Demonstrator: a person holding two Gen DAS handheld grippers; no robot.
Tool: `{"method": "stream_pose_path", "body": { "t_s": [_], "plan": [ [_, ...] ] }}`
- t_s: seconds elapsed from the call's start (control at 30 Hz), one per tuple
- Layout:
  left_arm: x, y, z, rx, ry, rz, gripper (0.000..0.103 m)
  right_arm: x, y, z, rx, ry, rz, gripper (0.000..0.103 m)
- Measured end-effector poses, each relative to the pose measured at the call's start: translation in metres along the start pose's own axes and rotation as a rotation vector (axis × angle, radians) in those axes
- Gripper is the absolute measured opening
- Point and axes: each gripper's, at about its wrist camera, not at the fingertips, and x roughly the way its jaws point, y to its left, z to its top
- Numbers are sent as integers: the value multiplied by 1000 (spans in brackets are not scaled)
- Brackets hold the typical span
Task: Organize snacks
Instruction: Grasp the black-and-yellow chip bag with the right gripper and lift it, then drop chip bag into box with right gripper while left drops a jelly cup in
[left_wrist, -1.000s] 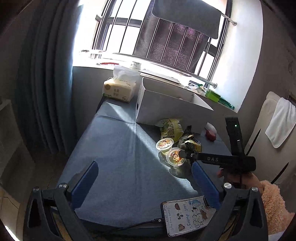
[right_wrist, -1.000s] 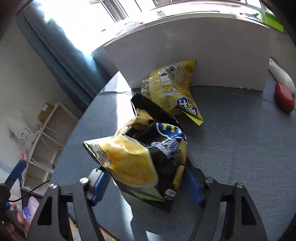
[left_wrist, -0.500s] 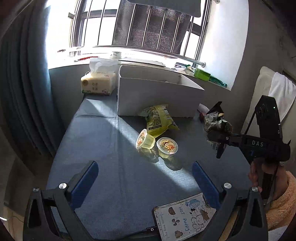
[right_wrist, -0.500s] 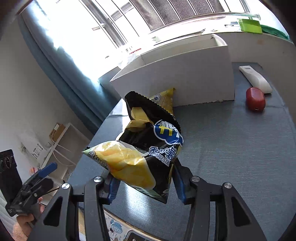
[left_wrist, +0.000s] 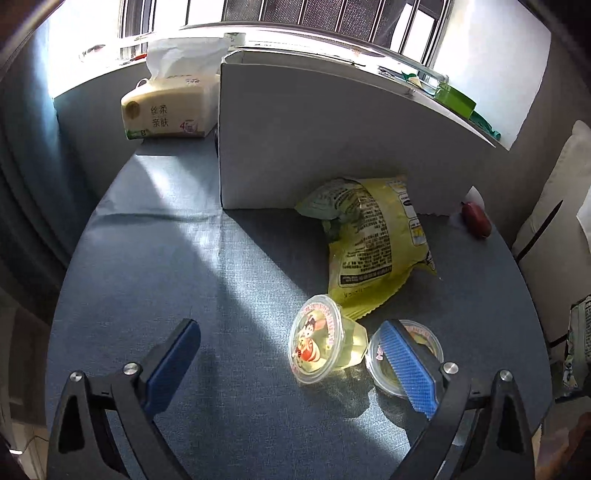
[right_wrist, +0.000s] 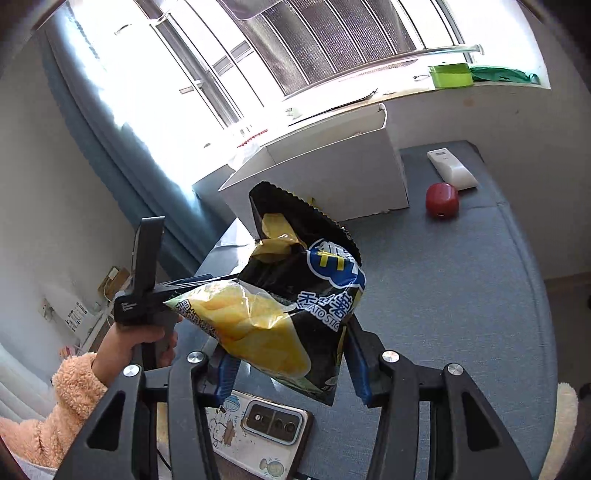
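Observation:
My right gripper (right_wrist: 291, 369) is shut on a black and yellow chip bag (right_wrist: 295, 295) and holds it in the air above the blue table (right_wrist: 461, 295), in front of the white box (right_wrist: 332, 177). My left gripper (left_wrist: 291, 362) is open, low over the table, with a tipped jelly cup (left_wrist: 321, 343) between its fingers. A second jelly cup (left_wrist: 424, 350) stands upright behind the right finger (left_wrist: 406, 369). A yellow-green snack bag (left_wrist: 373, 247) lies against the white box (left_wrist: 332, 140). The left gripper's body also shows in the right wrist view (right_wrist: 144, 280).
A tissue pack (left_wrist: 170, 107) stands left of the box. A red object (right_wrist: 441, 195) and a white remote (right_wrist: 452, 168) lie right of the box. A phone (right_wrist: 266, 424) lies at the table's near edge. The window sill holds a green tray (right_wrist: 450, 74).
My right gripper has lifted the chip bag off the table and higher. My left gripper has moved down and forward toward the jelly cups, which now lie between its fingers.

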Motion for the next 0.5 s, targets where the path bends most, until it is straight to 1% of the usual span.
{"method": "stream_pose_path", "body": {
  "t_s": [0.03, 0.07, 0.1, 0.13, 0.17, 0.23, 0.3, 0.37, 0.43, 0.5],
  "plan": [
    [1, 3, 1, -11, 2, -30, 89, -1, -2, 0, 5, 3, 3, 54],
    [2, 5, 1, -22, 8, -50, 73, 0, -3, -1, 11, 5, 7, 54],
    [2, 6, 2, -15, 8, -41, 58, 1, -4, -1, 15, 7, 9, 54],
    [2, 6, 2, -7, 12, -28, 50, 2, -4, -1, 16, 10, 11, 54],
    [2, 6, 2, 1, 13, -28, 46, 3, -3, -1, 15, 11, 12, 54],
    [0, 6, 2, 9, 18, -45, 45, 5, -2, -1, 14, 14, 15, 54],
    [-6, 3, 2, 40, -1, -39, 37, 9, -2, -2, 15, 21, 17, 54],
    [-13, 2, 3, 49, -15, -45, 34, 11, -1, -3, 11, 28, 16, 54],
    [-19, 1, 3, 53, -26, -56, 33, 15, 0, -2, 5, 35, 15, 54],
    [-26, -1, 3, 71, -48, -51, 33, 16, 1, -2, 1, 36, 15, 54]
  ]
}}
